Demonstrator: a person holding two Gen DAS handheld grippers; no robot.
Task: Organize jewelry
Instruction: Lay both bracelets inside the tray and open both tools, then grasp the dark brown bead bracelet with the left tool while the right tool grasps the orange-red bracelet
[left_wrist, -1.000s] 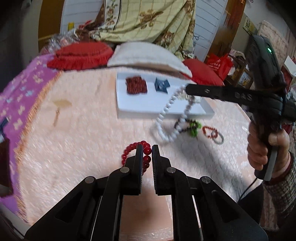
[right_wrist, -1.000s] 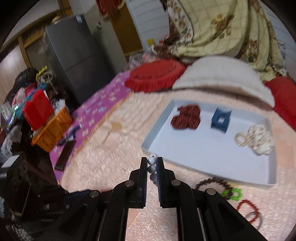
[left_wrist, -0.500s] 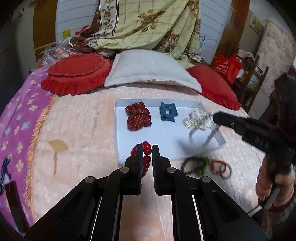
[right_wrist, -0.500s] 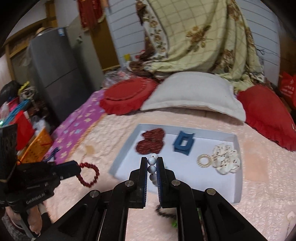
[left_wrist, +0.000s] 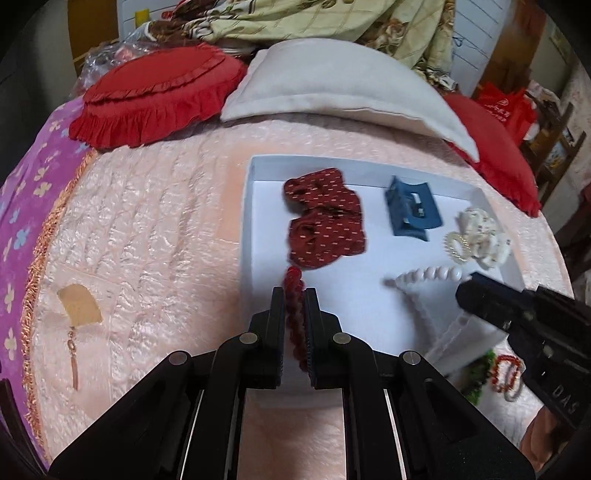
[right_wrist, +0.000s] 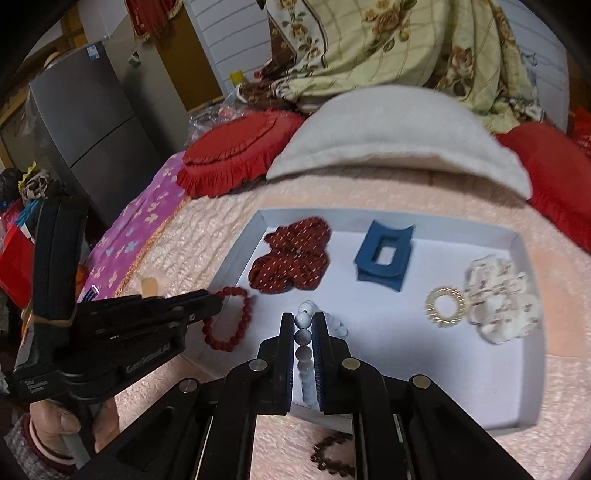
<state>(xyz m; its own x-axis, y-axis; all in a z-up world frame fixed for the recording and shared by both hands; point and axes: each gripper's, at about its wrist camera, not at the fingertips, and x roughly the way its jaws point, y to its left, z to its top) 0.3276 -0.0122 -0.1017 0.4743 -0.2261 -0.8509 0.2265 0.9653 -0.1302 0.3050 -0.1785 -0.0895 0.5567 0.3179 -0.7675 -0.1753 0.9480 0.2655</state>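
Observation:
A white tray (left_wrist: 369, 299) (right_wrist: 406, 350) lies on the pink bedspread. My left gripper (left_wrist: 294, 291) is shut on a red bead bracelet (left_wrist: 293, 284), which hangs over the tray's left part in the right wrist view (right_wrist: 236, 317). My right gripper (right_wrist: 303, 318) is shut on a white bead bracelet (right_wrist: 303, 336) that trails onto the tray floor (left_wrist: 432, 275). In the tray lie a dark red scrunchie (left_wrist: 325, 221) (right_wrist: 291, 254), a blue hair claw (left_wrist: 412, 208) (right_wrist: 384, 254), a gold coil ring (right_wrist: 445, 306) and a white scrunchie (right_wrist: 502, 299).
Loose bracelets lie on the bedspread in front of the tray: green and red ones (left_wrist: 502, 373), a dark brown one (right_wrist: 332, 458). A white pillow (left_wrist: 343, 85) and red cushions (left_wrist: 155, 92) sit behind the tray. A purple sheet (left_wrist: 22, 206) covers the left side.
Both grippers have moved forward over the tray with their bracelets. The white beads have come down onto the tray floor; the red bracelet has moved from the bedspread to above the tray.

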